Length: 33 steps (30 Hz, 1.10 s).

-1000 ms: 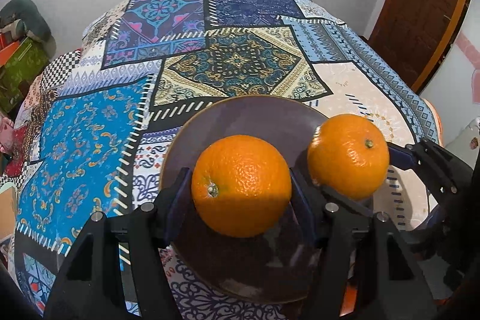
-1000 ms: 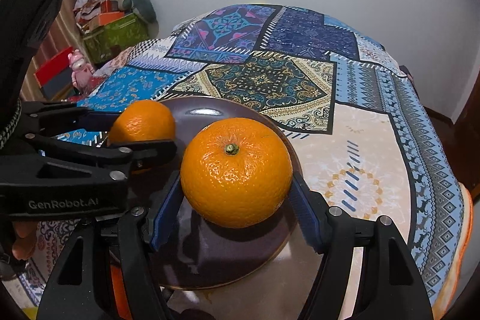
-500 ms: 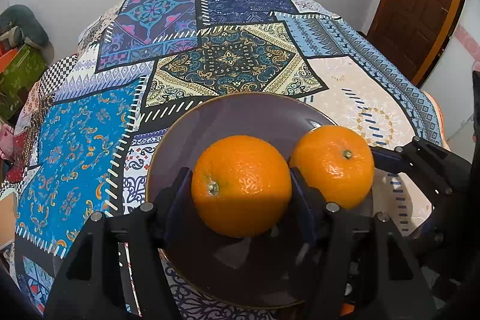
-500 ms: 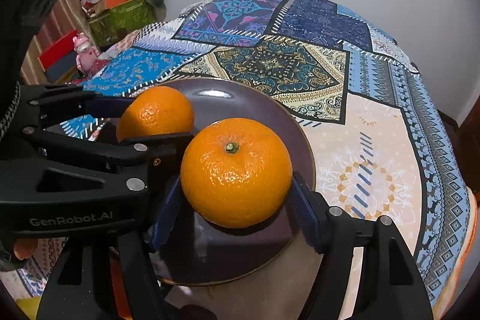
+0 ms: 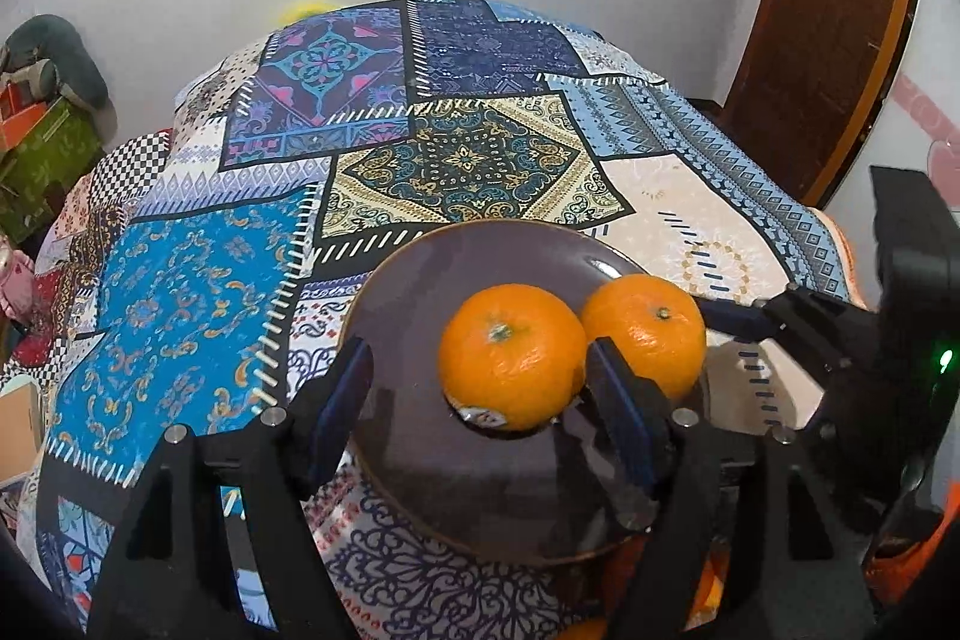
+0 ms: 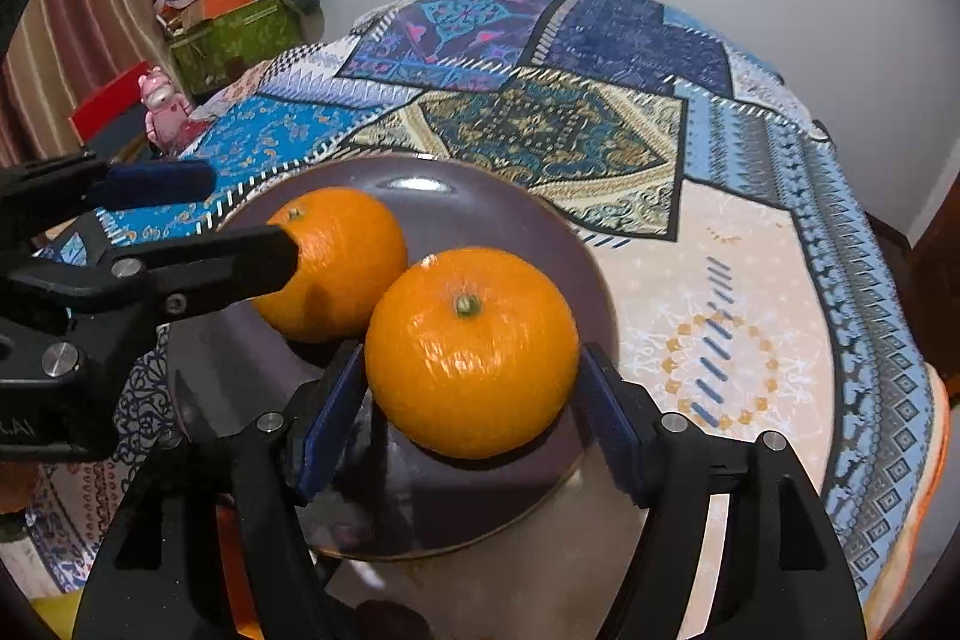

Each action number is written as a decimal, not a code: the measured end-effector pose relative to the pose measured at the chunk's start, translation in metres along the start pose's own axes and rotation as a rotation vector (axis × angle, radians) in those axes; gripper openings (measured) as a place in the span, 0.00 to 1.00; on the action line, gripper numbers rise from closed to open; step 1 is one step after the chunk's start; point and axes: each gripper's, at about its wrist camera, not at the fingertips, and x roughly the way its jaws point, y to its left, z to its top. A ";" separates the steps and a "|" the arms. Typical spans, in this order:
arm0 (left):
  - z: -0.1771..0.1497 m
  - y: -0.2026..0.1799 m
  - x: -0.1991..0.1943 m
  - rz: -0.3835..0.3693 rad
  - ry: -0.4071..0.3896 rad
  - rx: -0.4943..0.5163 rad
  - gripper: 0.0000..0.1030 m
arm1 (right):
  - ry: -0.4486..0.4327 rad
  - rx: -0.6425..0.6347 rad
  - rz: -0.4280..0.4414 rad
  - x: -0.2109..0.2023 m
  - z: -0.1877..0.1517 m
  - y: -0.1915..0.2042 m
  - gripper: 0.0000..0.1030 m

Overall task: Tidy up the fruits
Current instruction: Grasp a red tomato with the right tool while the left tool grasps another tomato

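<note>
oranges point(image 5: 510, 355) touching, plate point(image 5: 408, 280) mid-table – rim clear

Black hand-held gripper point(image 6: 471, 427), blue pads point(image 6: 332, 421), silver screws

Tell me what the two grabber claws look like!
Both are black plastic. The left gripper and the right gripper each have two fingers with blue pads and silver screws. One has white lettering and a small green light.

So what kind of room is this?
Probably a room at home: a patchwork cloth covers the table, a wooden door stands nearby, and boxes and a pink toy sit piled in the corner.
</note>
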 end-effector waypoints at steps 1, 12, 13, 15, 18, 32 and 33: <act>-0.001 0.001 -0.003 0.005 -0.003 0.000 0.71 | -0.015 0.001 -0.004 -0.006 0.001 -0.001 0.69; -0.017 0.004 -0.044 0.010 -0.032 -0.019 0.71 | -0.104 -0.010 -0.027 -0.061 -0.005 0.010 0.74; -0.020 0.004 -0.049 0.010 -0.032 -0.019 0.71 | -0.112 -0.004 -0.025 -0.068 -0.008 0.010 0.75; -0.024 0.003 -0.055 0.012 -0.034 -0.015 0.71 | -0.120 0.003 -0.026 -0.076 -0.014 0.011 0.75; -0.033 0.001 -0.066 0.014 -0.035 -0.011 0.73 | -0.116 -0.004 -0.043 -0.085 -0.024 0.011 0.75; -0.074 -0.021 -0.060 -0.033 0.045 -0.001 0.75 | -0.030 0.053 -0.019 -0.082 -0.080 0.001 0.75; -0.075 -0.024 -0.059 -0.032 0.049 0.006 0.75 | -0.027 0.058 -0.014 -0.080 -0.081 0.001 0.75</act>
